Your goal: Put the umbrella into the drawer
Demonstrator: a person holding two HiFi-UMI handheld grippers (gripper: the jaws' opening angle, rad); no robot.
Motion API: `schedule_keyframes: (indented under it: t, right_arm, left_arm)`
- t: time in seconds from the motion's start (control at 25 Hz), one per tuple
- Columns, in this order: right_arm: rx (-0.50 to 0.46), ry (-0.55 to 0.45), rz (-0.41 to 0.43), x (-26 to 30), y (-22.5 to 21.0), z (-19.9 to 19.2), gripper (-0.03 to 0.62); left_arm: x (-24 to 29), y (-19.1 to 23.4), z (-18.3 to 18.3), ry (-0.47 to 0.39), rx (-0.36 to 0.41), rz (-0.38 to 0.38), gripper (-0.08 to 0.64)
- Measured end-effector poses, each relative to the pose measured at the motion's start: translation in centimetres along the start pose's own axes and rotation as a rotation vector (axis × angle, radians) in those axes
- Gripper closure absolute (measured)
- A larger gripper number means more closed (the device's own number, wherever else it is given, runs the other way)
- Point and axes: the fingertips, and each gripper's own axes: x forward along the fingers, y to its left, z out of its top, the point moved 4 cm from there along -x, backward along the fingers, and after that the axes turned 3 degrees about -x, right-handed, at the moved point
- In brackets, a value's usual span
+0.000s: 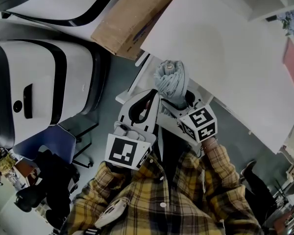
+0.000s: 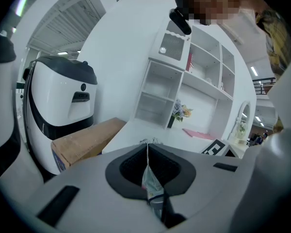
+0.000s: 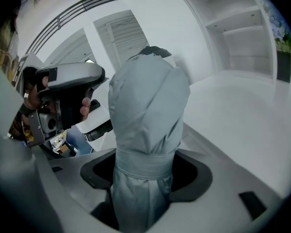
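1. My right hand-held gripper (image 1: 180,101) is clamped on the folded grey umbrella (image 1: 170,80), in the middle of the head view. Its marker cube sits just right of centre.
2. In the right gripper view the umbrella (image 3: 148,110) stands upright between the jaws of that hand-held gripper (image 3: 145,165). The dark pads press on it just below its wrap band, and its bunched end rises towards the top of the frame.
3. My left hand-held gripper (image 1: 149,96) is just left of the umbrella in the head view, close beside the right one.
4. In the left gripper view the jaws of that hand-held gripper (image 2: 147,152) are together, pinching a thin pale strip (image 2: 150,181). I cannot tell what the strip belongs to.
5. The white bench (image 1: 225,58) fills the upper right of the head view. The umbrella is held in the air just off its lower-left edge, not resting on it.
6. A cardboard box (image 1: 132,23) lies at the top centre of the head view, against the bench's left edge.
7. A large white and black machine (image 1: 39,87) takes up the left side.
8. The left gripper view shows white shelving (image 2: 184,81) behind the bench at centre right.
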Motion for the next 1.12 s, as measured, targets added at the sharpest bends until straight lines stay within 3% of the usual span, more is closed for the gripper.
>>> schedule_keyframes:
  t: [0.76, 1.12]
  right_arm:
    - [-0.076, 0.146, 0.028, 4.6, -0.6, -4.9, 0.284]
    - [-0.036, 0.23, 0.012, 7.2, -1.7, -7.4, 0.284]
  left_arm:
    - [2.5, 2.1, -5.2, 0.043, -0.031, 0.047, 0.534]
    - [3.3, 3.0, -6.0, 0.051, -0.036, 0.071, 0.534]
